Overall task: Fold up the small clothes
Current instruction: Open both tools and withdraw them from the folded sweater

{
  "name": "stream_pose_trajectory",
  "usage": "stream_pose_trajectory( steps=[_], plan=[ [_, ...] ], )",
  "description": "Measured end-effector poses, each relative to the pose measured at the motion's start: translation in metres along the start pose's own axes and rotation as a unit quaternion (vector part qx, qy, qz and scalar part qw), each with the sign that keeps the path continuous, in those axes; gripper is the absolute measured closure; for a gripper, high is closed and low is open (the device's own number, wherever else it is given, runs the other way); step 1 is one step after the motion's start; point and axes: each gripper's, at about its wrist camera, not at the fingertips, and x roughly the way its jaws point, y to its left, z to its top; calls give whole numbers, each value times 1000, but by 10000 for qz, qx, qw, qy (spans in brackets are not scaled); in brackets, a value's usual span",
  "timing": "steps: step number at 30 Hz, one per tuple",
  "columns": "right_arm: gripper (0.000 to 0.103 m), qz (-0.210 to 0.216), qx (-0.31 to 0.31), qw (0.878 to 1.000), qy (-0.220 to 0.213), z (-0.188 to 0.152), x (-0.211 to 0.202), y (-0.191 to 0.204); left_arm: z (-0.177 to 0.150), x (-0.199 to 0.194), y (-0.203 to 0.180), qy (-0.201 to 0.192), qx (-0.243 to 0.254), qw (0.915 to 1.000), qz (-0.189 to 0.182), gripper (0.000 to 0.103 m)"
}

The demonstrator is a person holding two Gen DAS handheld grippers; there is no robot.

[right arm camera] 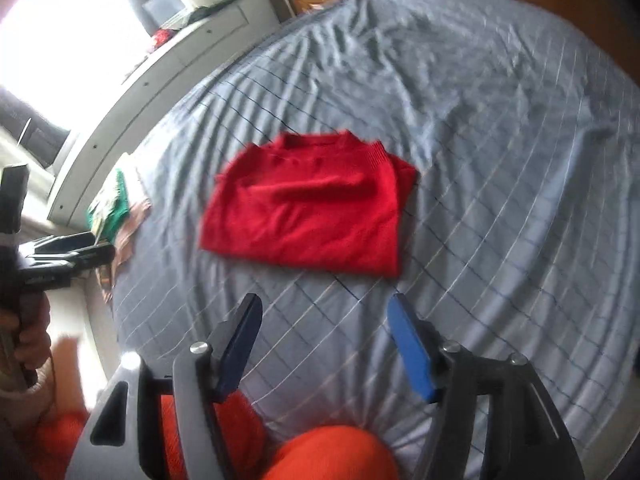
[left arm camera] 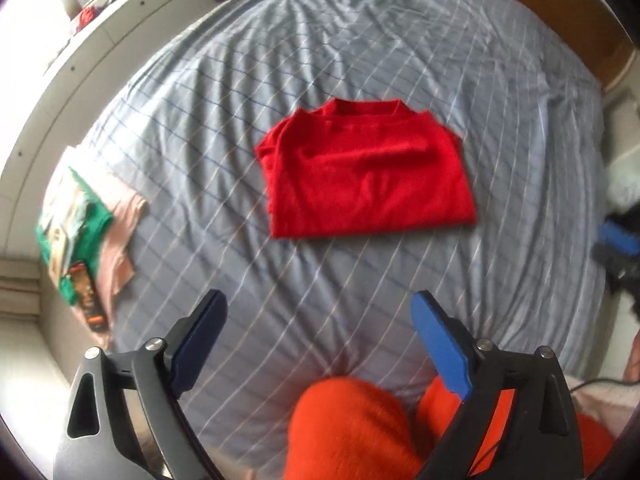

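A red top (left arm camera: 366, 170) lies folded into a rough rectangle in the middle of the bed, collar on the far side; it also shows in the right wrist view (right arm camera: 306, 208). My left gripper (left arm camera: 320, 300) is open and empty, held above the sheet short of the top's near edge. My right gripper (right arm camera: 322, 304) is open and empty too, just short of the same near edge. The left gripper shows from the side at the left of the right wrist view (right arm camera: 92, 246). The right gripper's blue finger (left arm camera: 618, 236) shows at the right edge of the left wrist view.
The bed has a grey-blue checked sheet (left arm camera: 460, 80) with many wrinkles. A stack of folded clothes, green (left arm camera: 86, 224) on pink (left arm camera: 122, 216), lies at the bed's left edge. A white shelf unit (left arm camera: 100, 40) runs along the left. The person's orange-clad knees (left arm camera: 352, 428) press on the near edge.
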Motion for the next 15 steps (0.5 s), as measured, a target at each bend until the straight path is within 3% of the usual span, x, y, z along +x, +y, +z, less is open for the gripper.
stream_pose_trajectory(
  steps=[1,4,10,15],
  plan=[
    [27,-17,16,10000,-97,-2,-8,1,-4,-4,2,-7,25,10000,60,9],
    [26,-28,41,9997,-257,-4,-21,2,-5,-5,2,-38,-30,9999,166,9],
    [26,51,137,9998,-150,-1,-12,0,-4,-17,1,-248,9,9986,473,9],
    [26,112,14,9999,-55,-3,-7,9,1,-19,0,-270,45,9983,519,9]
  ],
)
